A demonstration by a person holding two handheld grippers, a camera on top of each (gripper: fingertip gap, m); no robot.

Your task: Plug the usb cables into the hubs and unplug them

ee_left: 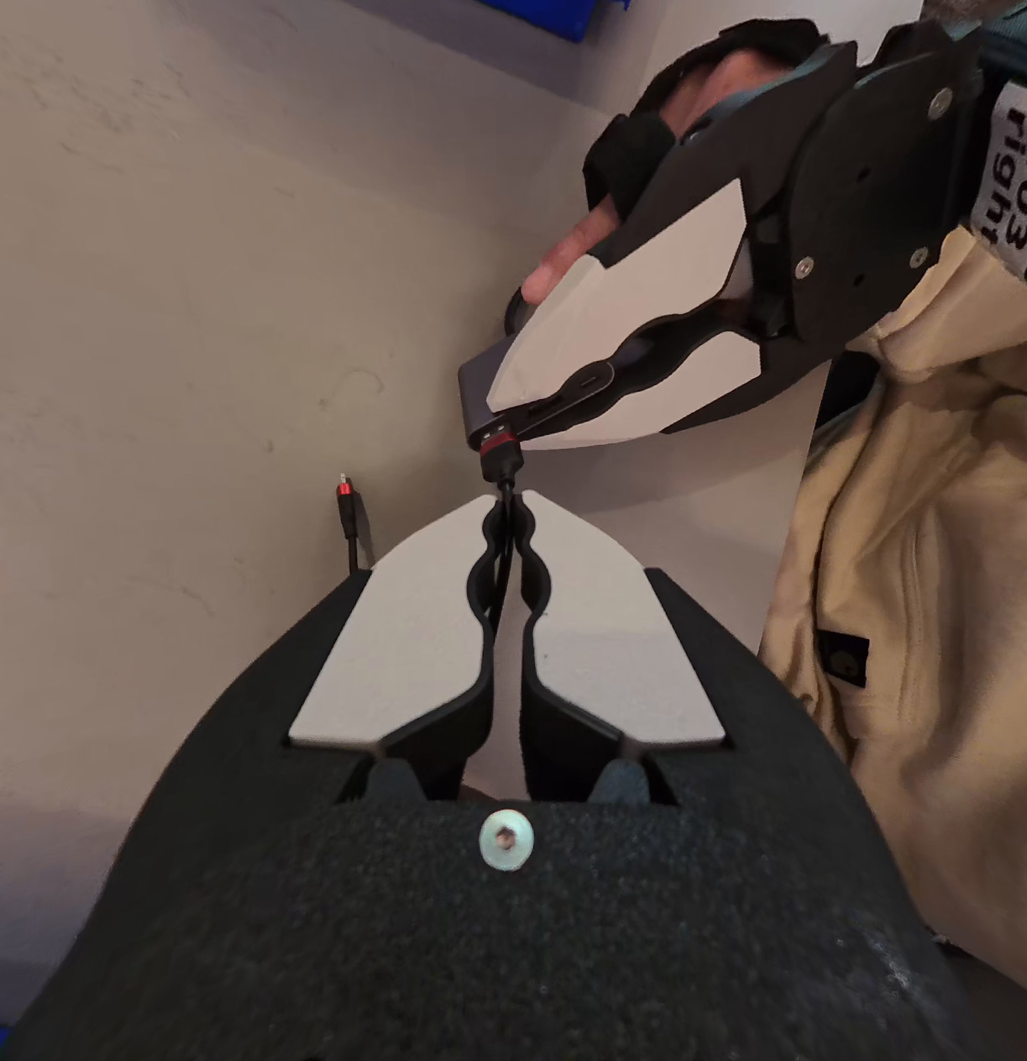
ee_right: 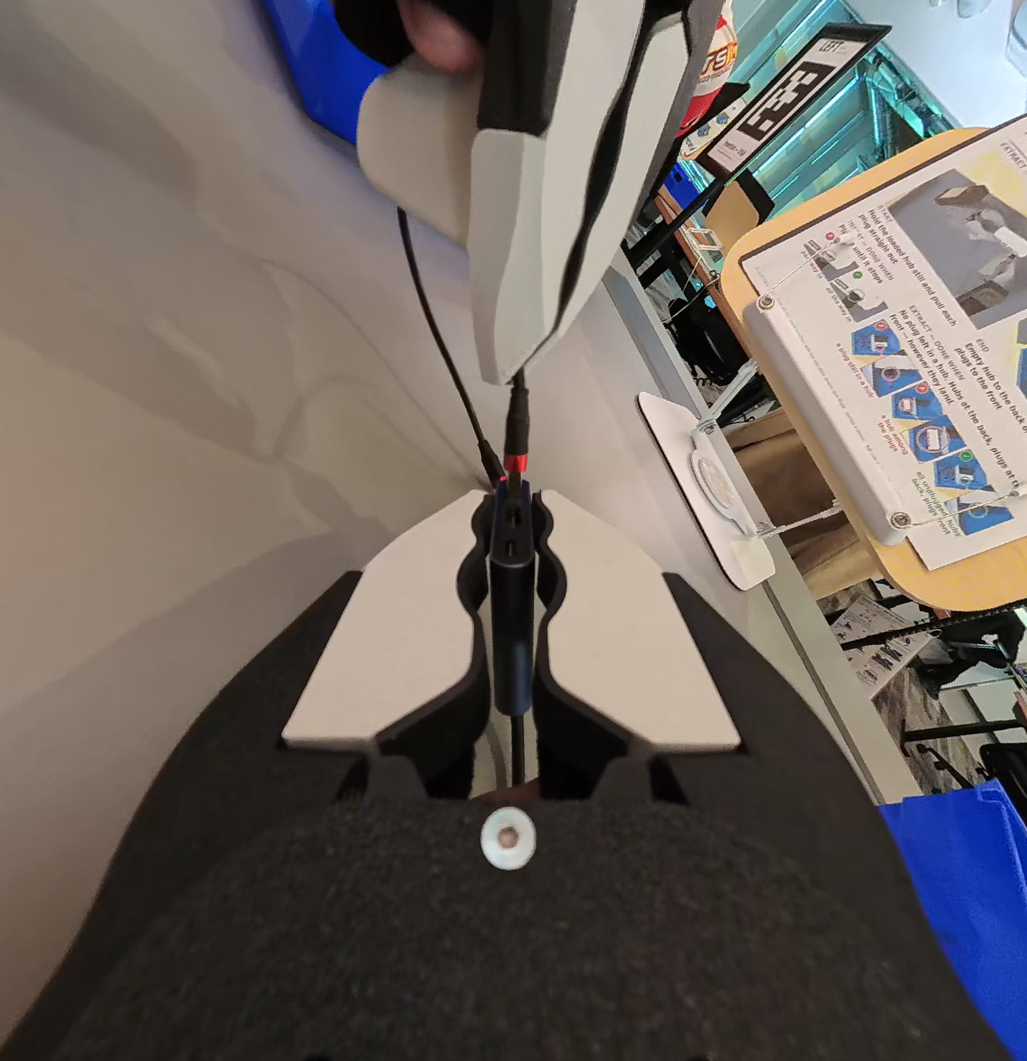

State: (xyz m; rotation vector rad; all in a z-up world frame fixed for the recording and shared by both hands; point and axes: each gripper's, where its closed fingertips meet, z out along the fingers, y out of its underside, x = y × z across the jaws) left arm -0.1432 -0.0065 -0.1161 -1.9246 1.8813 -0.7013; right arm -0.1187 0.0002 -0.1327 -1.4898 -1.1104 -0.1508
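1. The right gripper (ee_right: 508, 499) is clamped on the flat sides of a dark grey hub (ee_right: 512, 580), held in the air above the pale tabletop (ee_left: 184, 287); in the left wrist view the hub (ee_left: 482, 379) sits right of centre, far of the left gripper.
2. The left gripper (ee_left: 508, 496) is closed narrow on the thin black cable (ee_left: 502, 551), just behind the red-collared plug (ee_left: 500, 453) that is seated in the hub's end port.
3. A second red-tipped connector (ee_left: 344, 499) shows to the left, near the table, unplugged.
4. Handling, as I judge it: the hub looks light, rigid and smooth-skinned, so the flat faces are the place to hold it. The cable is limp and slender; pulling on it risks strain, so the stiff plug body is the better grip.
5. Writing: the right gripper's body carries a white label (ee_left: 1016, 189), and an instruction sheet (ee_right: 924, 367) with pictures stands on a board far right; a black-and-white marker card (ee_right: 787, 103) stands beyond. I leave their wording out.
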